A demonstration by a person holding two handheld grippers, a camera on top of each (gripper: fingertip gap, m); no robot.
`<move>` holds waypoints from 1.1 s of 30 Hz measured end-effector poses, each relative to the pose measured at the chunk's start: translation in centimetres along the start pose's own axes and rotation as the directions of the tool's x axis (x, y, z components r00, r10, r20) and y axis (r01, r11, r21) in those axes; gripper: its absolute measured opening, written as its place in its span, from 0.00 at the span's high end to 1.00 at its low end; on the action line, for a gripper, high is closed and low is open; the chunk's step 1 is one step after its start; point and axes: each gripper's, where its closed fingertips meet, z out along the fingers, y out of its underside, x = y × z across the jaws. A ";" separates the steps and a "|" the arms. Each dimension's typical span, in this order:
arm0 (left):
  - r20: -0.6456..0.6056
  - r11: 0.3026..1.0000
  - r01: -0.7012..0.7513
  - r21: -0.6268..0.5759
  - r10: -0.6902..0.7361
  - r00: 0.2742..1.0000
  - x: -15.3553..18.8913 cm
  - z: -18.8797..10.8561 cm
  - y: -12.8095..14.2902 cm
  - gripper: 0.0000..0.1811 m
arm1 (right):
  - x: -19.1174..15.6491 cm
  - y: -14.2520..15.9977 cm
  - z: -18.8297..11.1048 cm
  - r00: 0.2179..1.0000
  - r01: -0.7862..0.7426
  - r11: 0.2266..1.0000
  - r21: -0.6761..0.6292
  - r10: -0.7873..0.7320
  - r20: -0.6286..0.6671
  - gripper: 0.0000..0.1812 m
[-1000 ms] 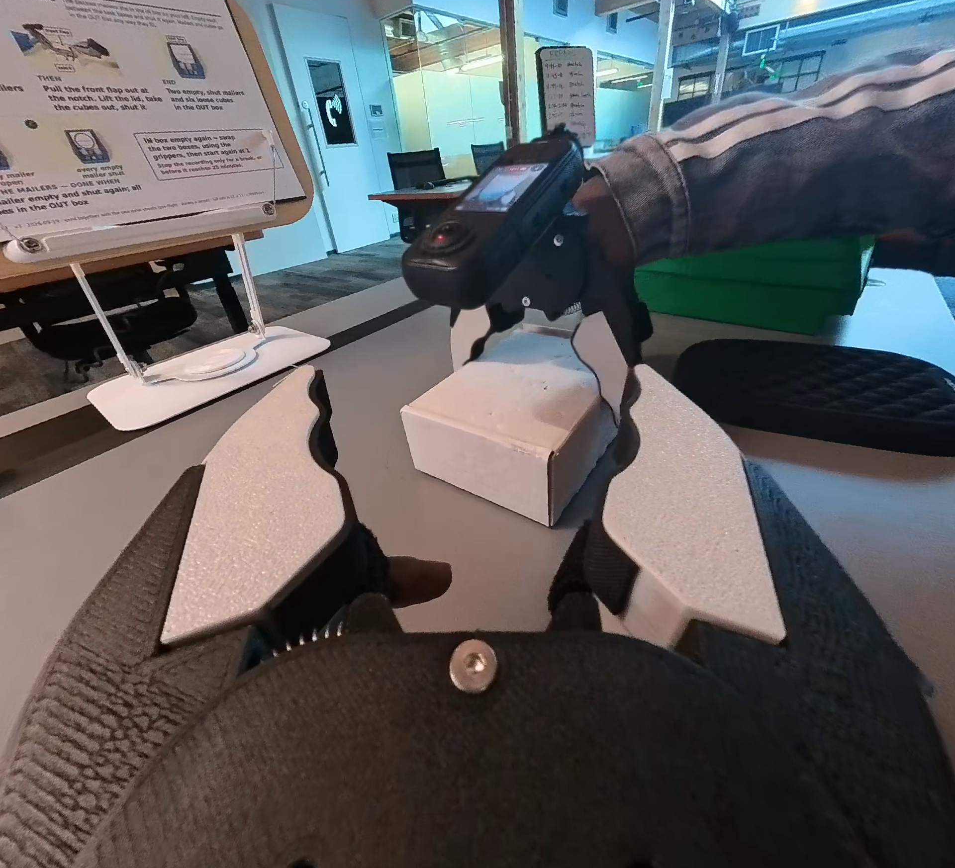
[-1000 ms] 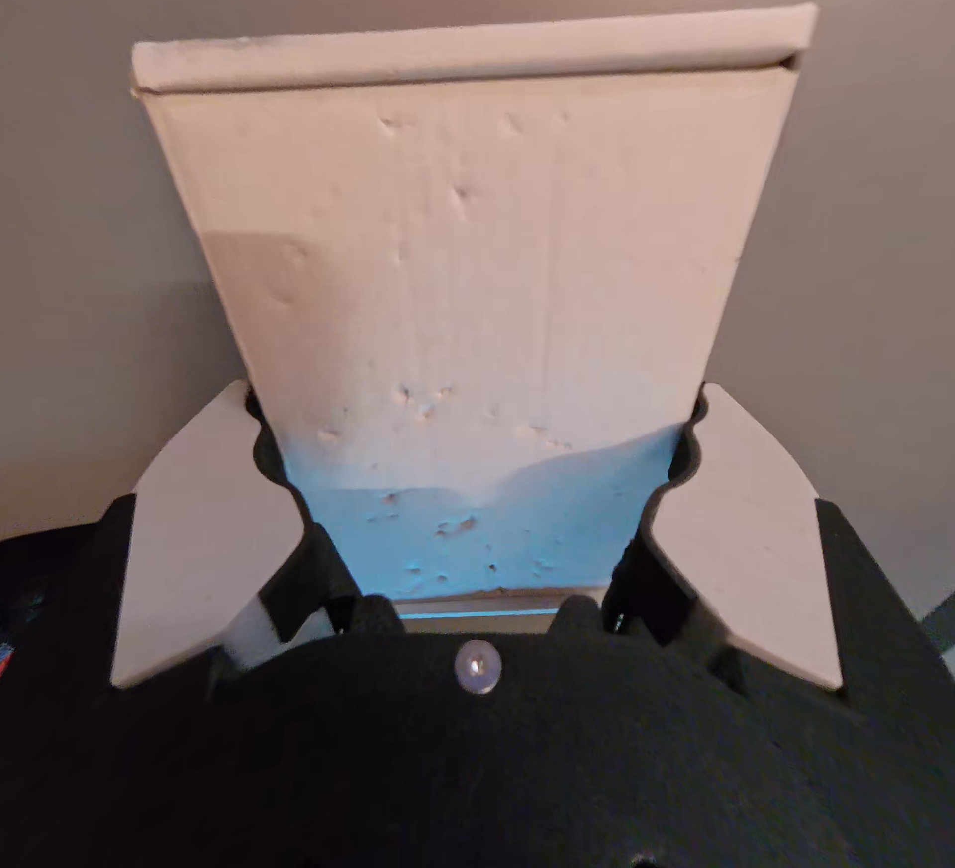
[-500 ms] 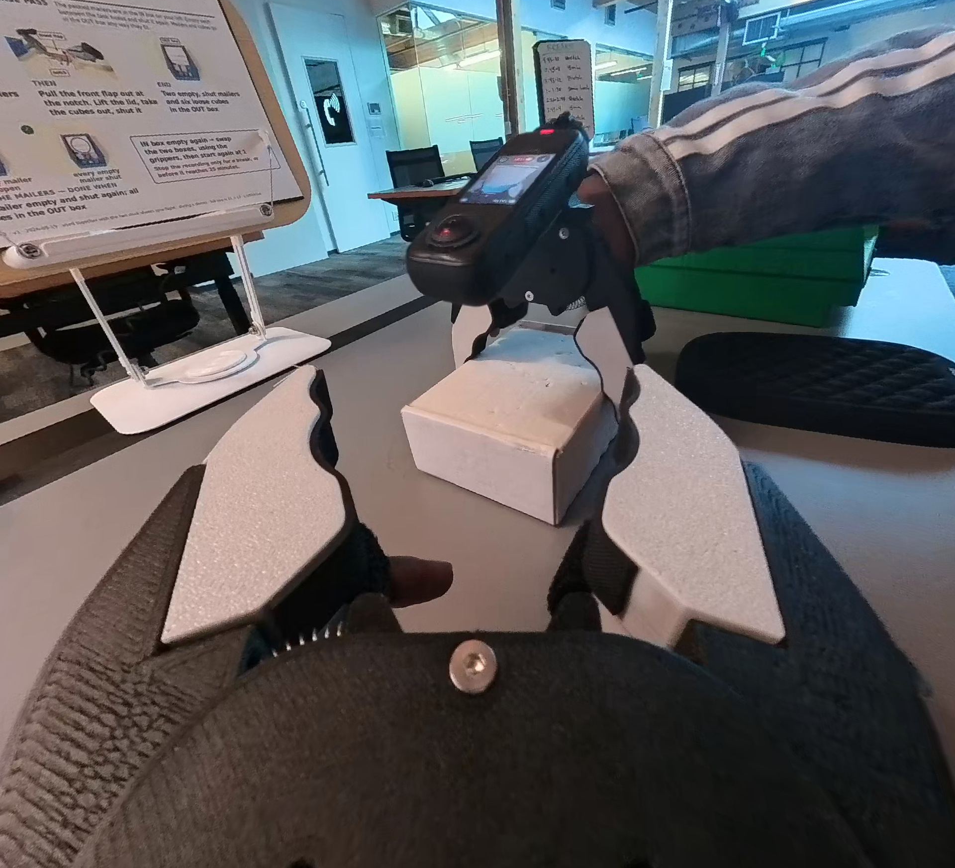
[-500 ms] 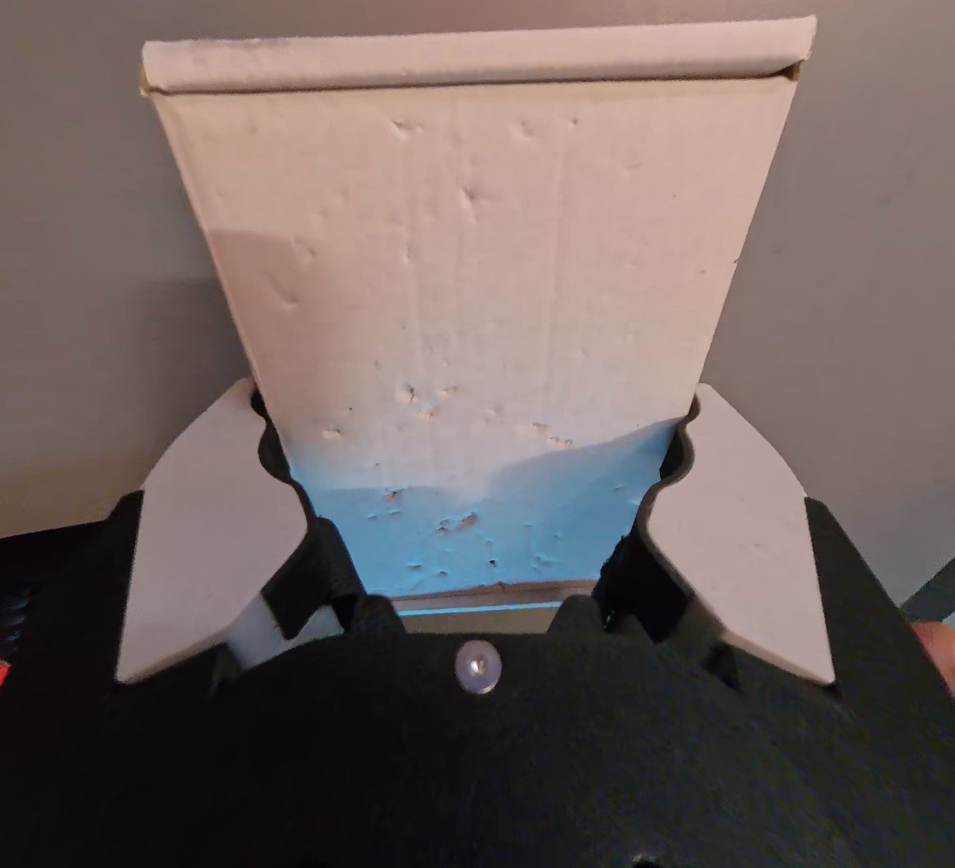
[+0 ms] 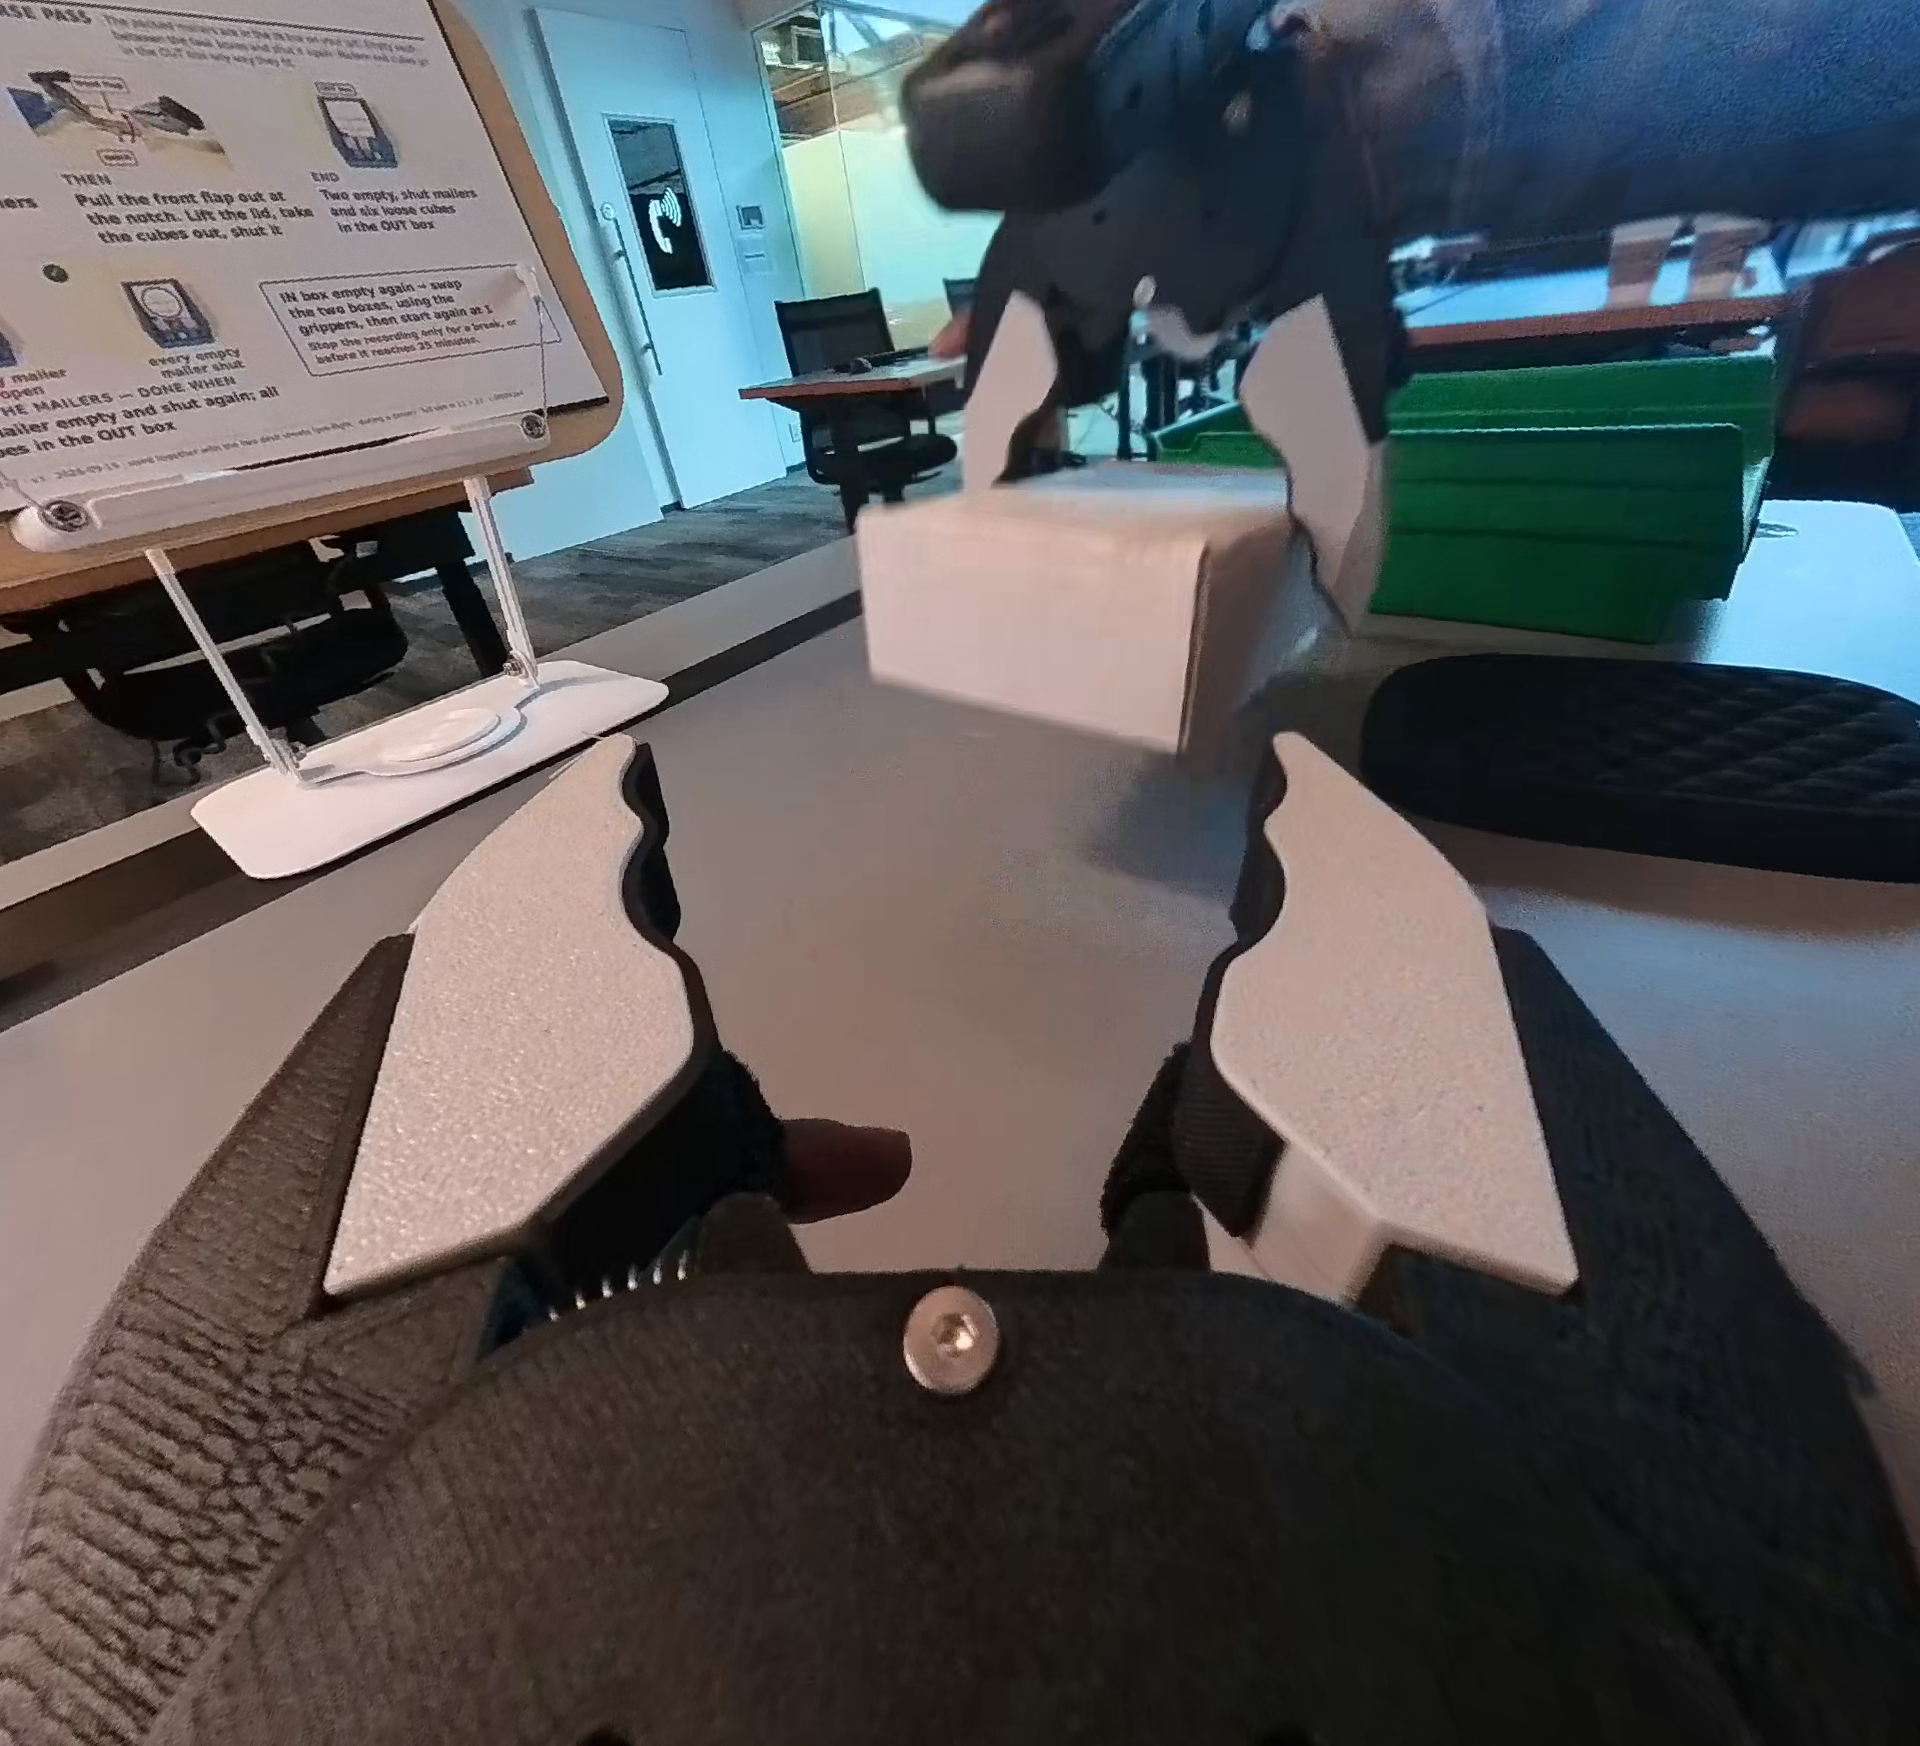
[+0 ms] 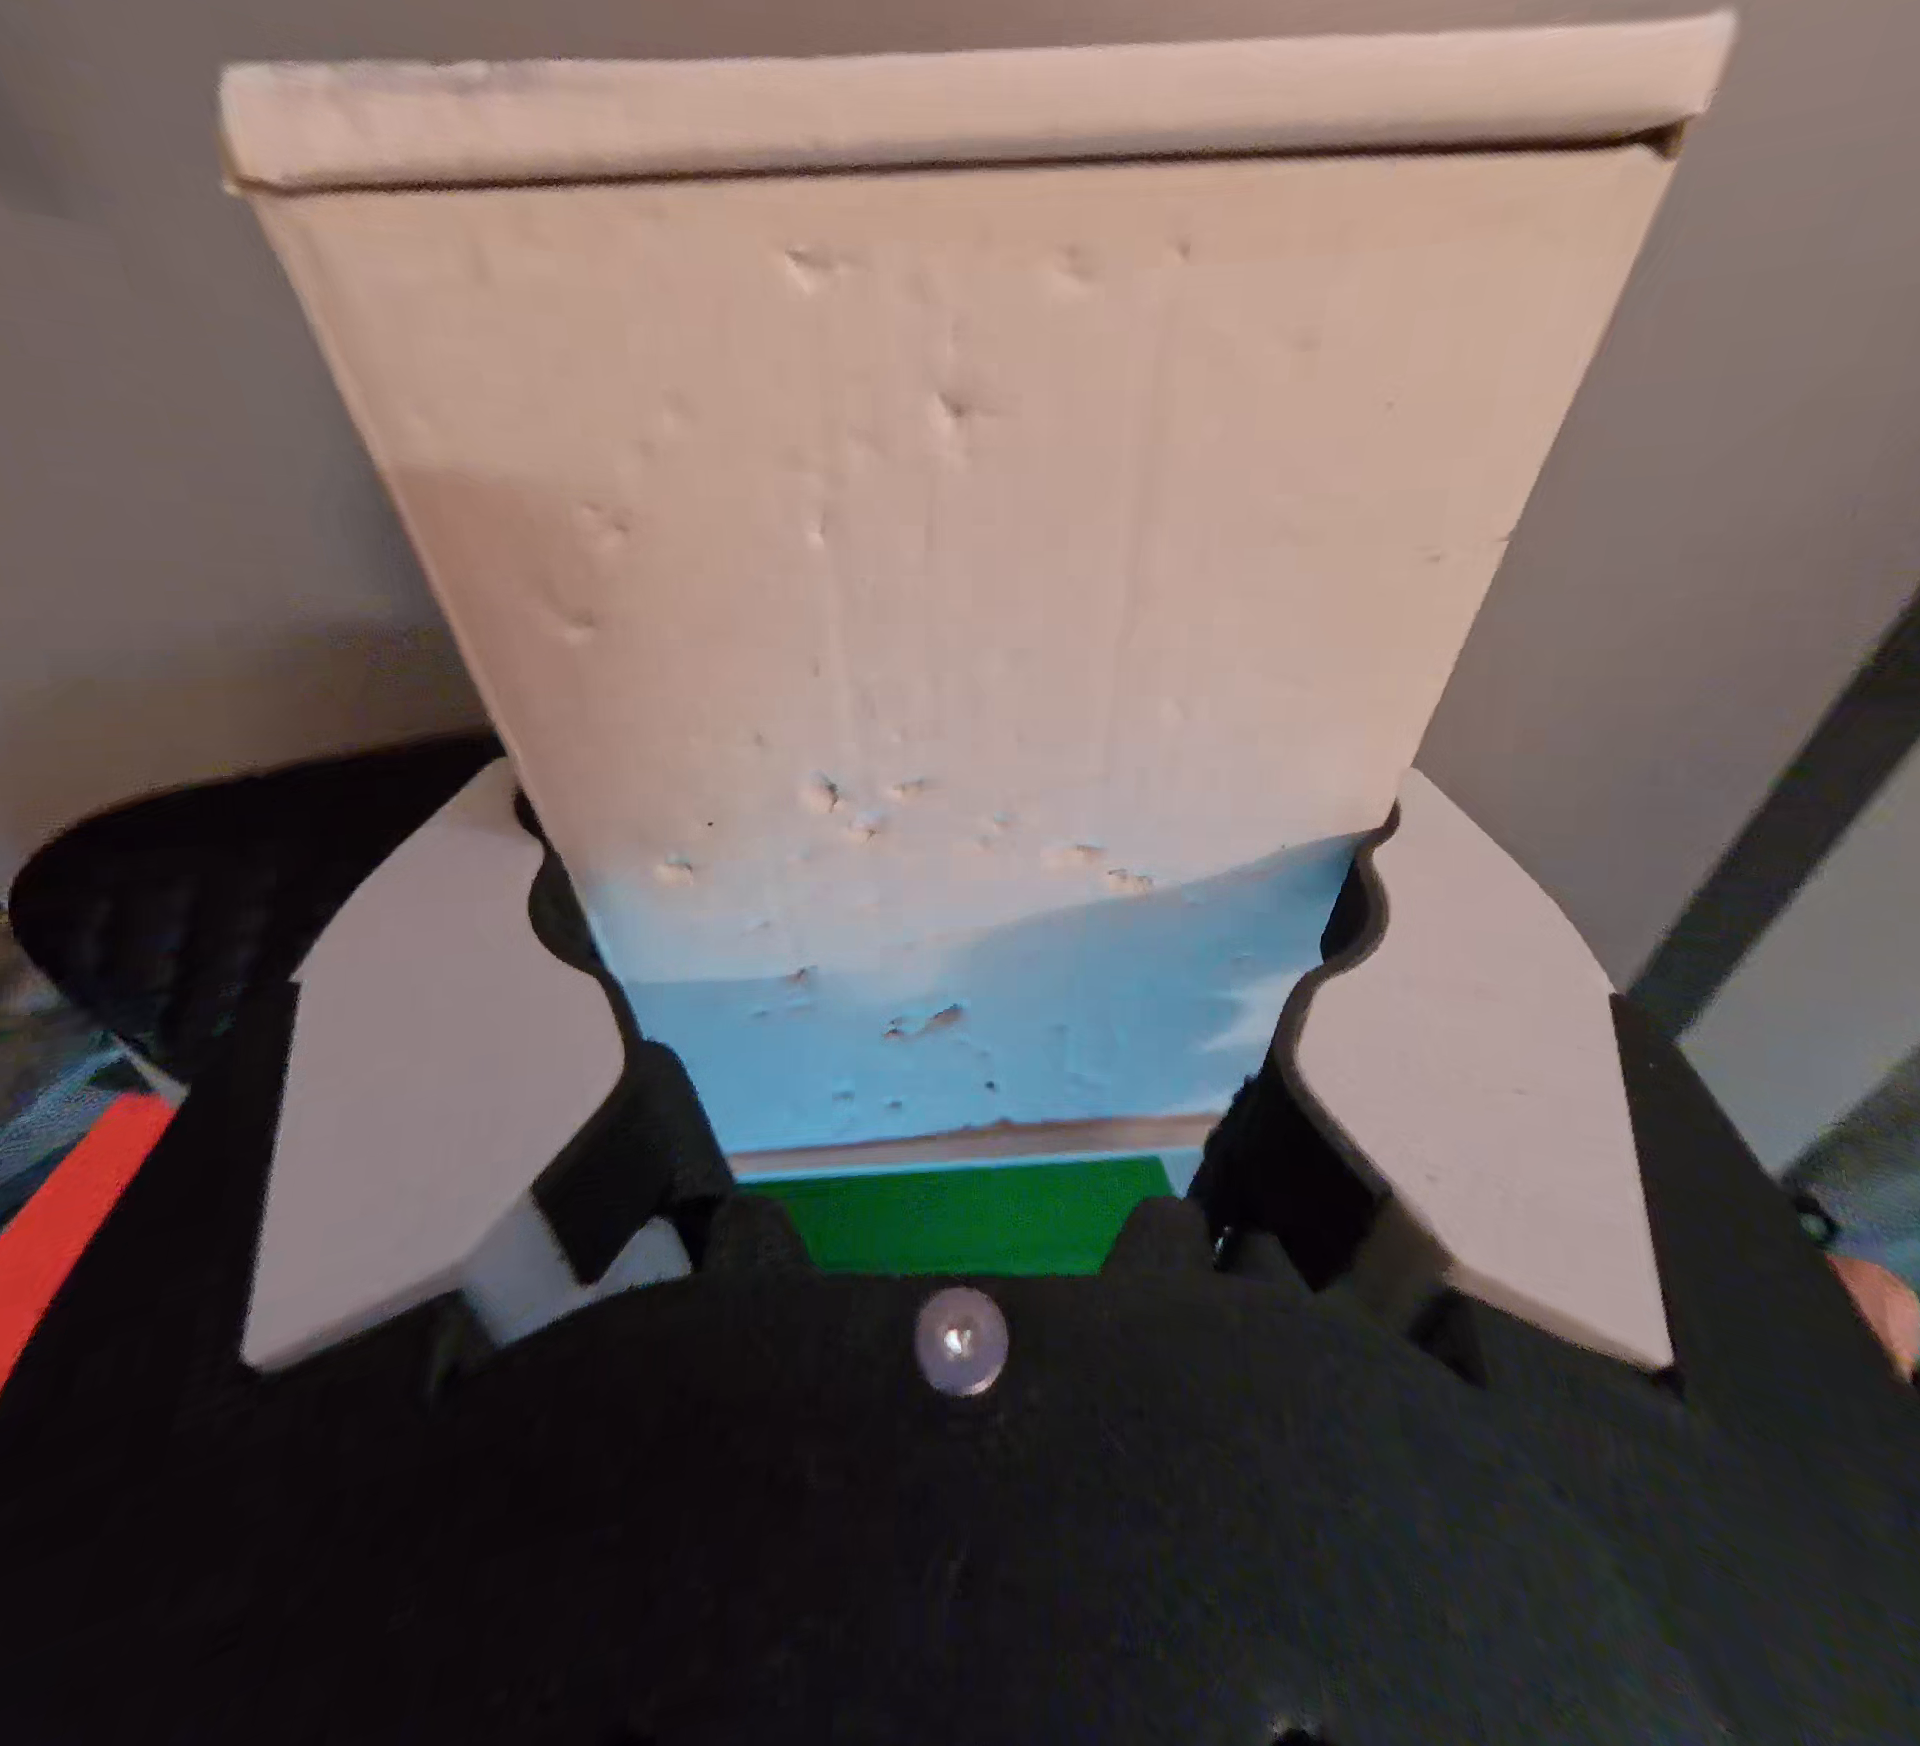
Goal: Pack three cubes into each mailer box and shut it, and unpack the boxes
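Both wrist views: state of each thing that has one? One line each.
White mailer box: lid shut, held clear of the table, blurred in the left wrist view.
Right tongs: shut on the box sides.
Left tongs: open, empty, above the grey table.
Green bin: on the table behind the box; contents hidden.
Black pad: lying flat.

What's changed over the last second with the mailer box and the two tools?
The right tool has lifted the white mailer box off the grey table; a second ago it sat there, and now a green bin shows beneath its near edge. The grip on its sides is unchanged, lid shut. The left tool stayed open, empty and in place.
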 end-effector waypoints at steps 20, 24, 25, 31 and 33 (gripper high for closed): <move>0.014 0.998 0.066 0.024 -0.067 0.998 -1.1 0.0 -0.1 0.42 | -2.6 8.8 0.0 0.996 -0.084 0.996 0.000 0.084 0.027 0.32; -0.011 1.000 0.013 0.008 -0.013 1.000 -0.2 0.1 0.0 0.42 | -2.3 4.2 0.4 0.999 -0.014 0.999 0.039 0.013 0.038 0.32; -0.027 1.000 -0.012 -0.001 0.012 1.000 0.2 0.1 0.1 0.43 | -2.5 3.1 0.7 0.999 0.007 0.999 0.043 -0.009 0.044 0.32; -0.157 0.979 -0.199 -0.053 0.188 0.969 3.0 0.0 1.2 0.46 | -4.2 -2.6 3.3 0.992 0.093 0.991 0.096 -0.101 0.078 0.33; -0.167 0.977 -0.207 -0.057 0.195 0.966 3.2 0.1 1.4 0.46 | -5.0 -3.8 3.9 0.988 0.111 0.987 0.113 -0.121 0.091 0.33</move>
